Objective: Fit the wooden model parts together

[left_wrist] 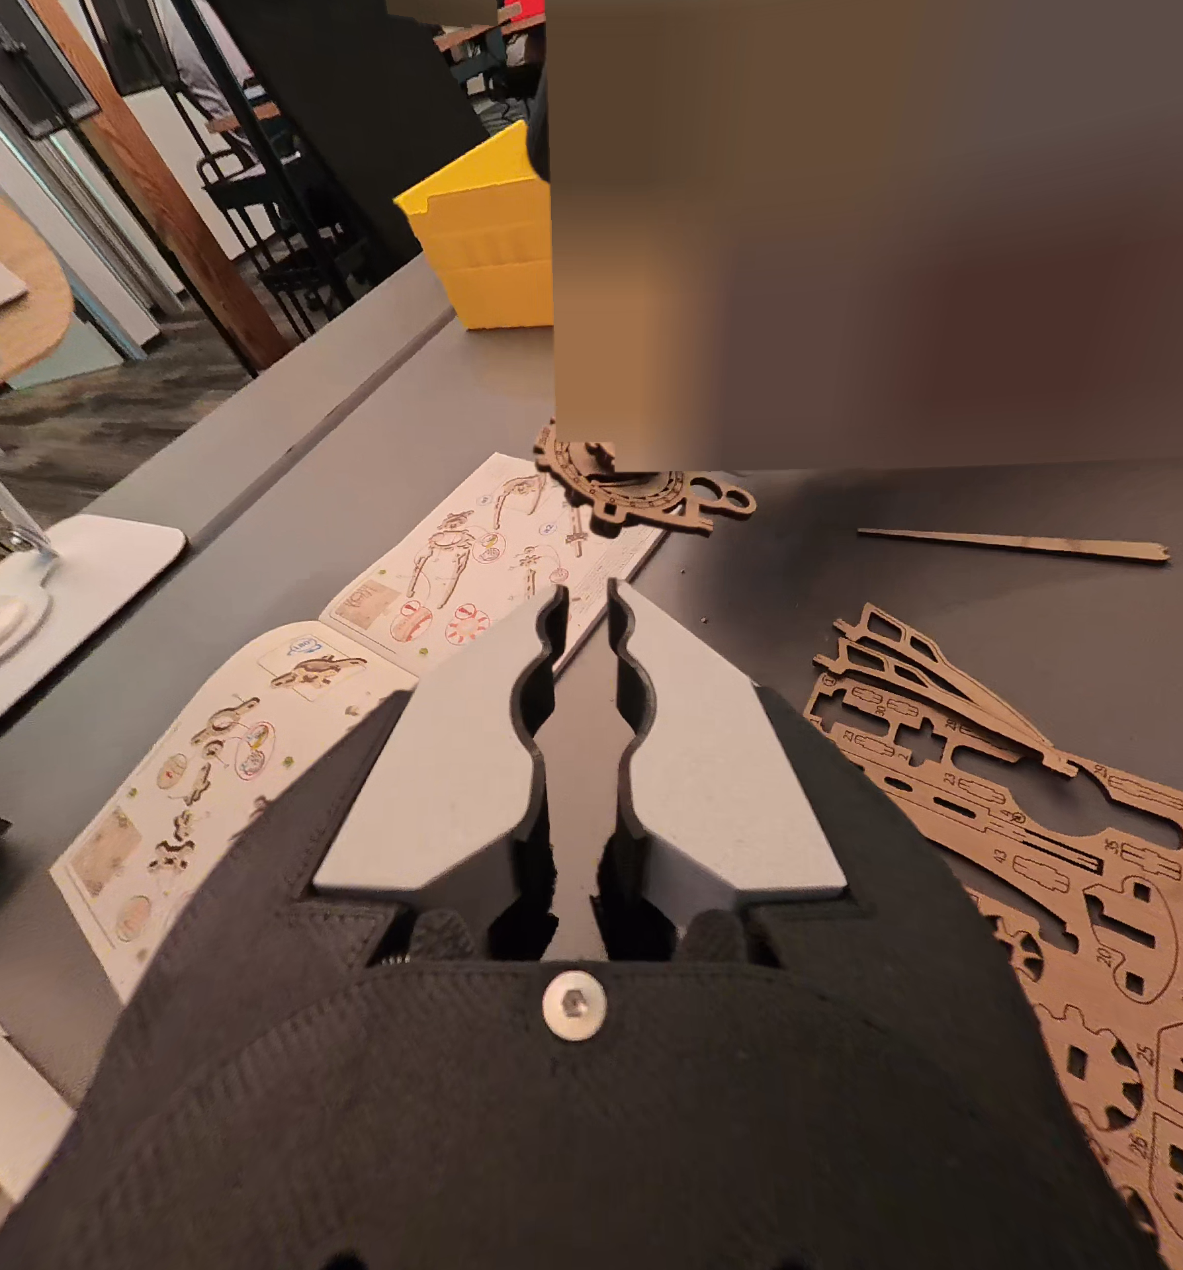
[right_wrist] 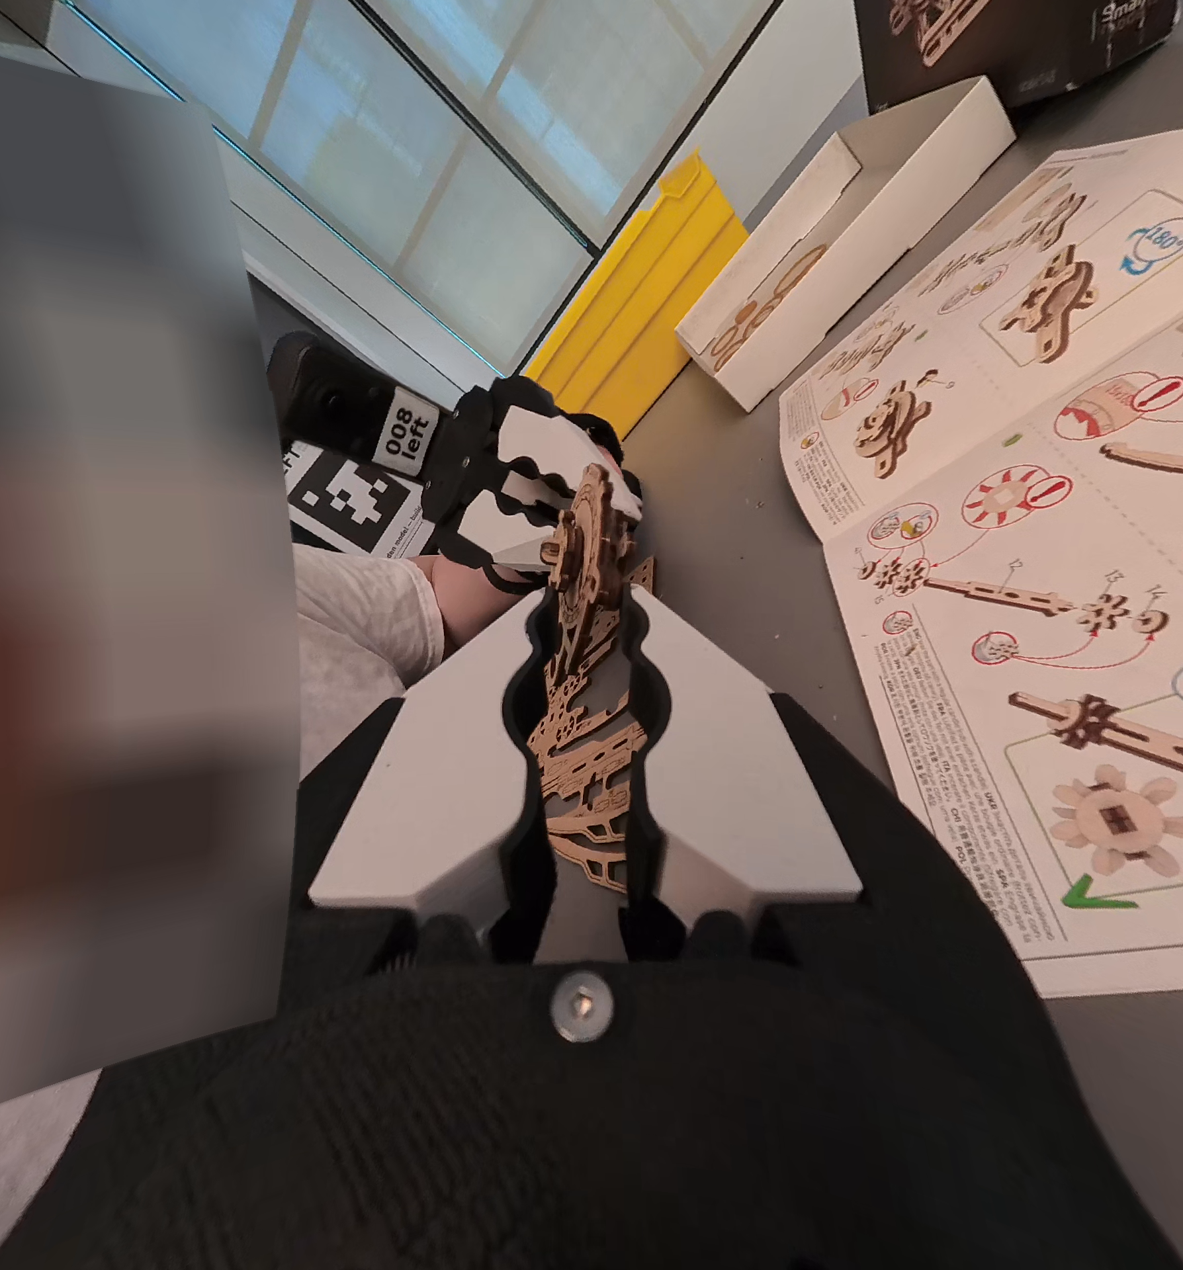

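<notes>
Wood fills the gap between your right gripper's (right_wrist: 586, 596) tips: the wooden gear assembly (right_wrist: 585, 550) stands on edge there, clamped from both sides, its toothed rim rising past the fingertips. In the left wrist view the same assembly (left_wrist: 644, 496) shows at the far corner of the instruction sheet (left_wrist: 382, 660), partly overhanging the paper. Its upper part is hidden behind a blurred patch, so you cannot see from this side whether it touches the sheet.

Your left gripper (left_wrist: 587, 592) is released. Its fingers stand a little apart with nothing between them, hovering over the near right edge of the instruction sheet and pointing at the assembly, well short of it. From the right wrist view, that left gripper (right_wrist: 578, 522) sits just behind the assembly.

To the right of the instruction sheet, the laser-cut wooden parts sheet (left_wrist: 1056, 859) lies flat on the grey table (left_wrist: 919, 618), with several pieces already punched out of it. Beyond the parts sheet, off the instruction sheet's far right corner, a thin wooden stick (left_wrist: 1015, 546) lies alone.

Past the instruction sheet's far edge stands a yellow bin (left_wrist: 485, 234). In the right wrist view an open white box (right_wrist: 843, 227) rests between that bin (right_wrist: 644, 302) and the sheet (right_wrist: 1029, 550).
</notes>
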`<state>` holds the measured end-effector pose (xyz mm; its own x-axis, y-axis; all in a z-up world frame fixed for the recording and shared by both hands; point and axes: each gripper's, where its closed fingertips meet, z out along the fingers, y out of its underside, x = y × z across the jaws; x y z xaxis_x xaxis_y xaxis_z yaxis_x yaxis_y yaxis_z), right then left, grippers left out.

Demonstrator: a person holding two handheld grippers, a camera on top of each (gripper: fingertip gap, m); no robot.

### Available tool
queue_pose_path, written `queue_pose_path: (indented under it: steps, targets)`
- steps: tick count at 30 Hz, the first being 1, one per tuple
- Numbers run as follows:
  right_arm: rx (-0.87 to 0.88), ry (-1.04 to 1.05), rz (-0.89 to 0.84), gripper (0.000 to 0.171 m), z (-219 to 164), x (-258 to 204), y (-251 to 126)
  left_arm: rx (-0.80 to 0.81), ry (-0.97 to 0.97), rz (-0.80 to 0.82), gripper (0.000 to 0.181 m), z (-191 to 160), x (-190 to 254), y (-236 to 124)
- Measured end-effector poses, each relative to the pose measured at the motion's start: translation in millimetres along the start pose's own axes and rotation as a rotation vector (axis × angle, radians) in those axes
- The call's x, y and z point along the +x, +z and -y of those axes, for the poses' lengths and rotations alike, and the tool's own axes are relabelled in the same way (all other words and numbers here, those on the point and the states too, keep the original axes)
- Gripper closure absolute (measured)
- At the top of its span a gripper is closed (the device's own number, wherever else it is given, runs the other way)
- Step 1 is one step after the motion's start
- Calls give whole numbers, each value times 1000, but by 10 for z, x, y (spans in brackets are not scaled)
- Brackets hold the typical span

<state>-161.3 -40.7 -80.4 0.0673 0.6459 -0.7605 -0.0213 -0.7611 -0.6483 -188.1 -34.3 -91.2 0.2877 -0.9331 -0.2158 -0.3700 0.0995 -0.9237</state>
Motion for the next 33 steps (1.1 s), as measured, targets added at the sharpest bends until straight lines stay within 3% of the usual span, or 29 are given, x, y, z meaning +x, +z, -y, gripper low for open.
queue_pose_path:
  steps: [16,26,29,33]
  targets:
    - [-4,-19,-17,156,-5,17,1,10,-215,-75,162,-13,-36,3]
    - [-21,-60,-24,155,-49,1,54,49,-566,-374,126,102,279,42]
    - [-28,-61,-17,155,-75,-17,91,92,-744,-447,126,161,254,26]
    - [-36,-65,-6,155,-99,-39,120,138,-857,-510,148,218,215,-13]
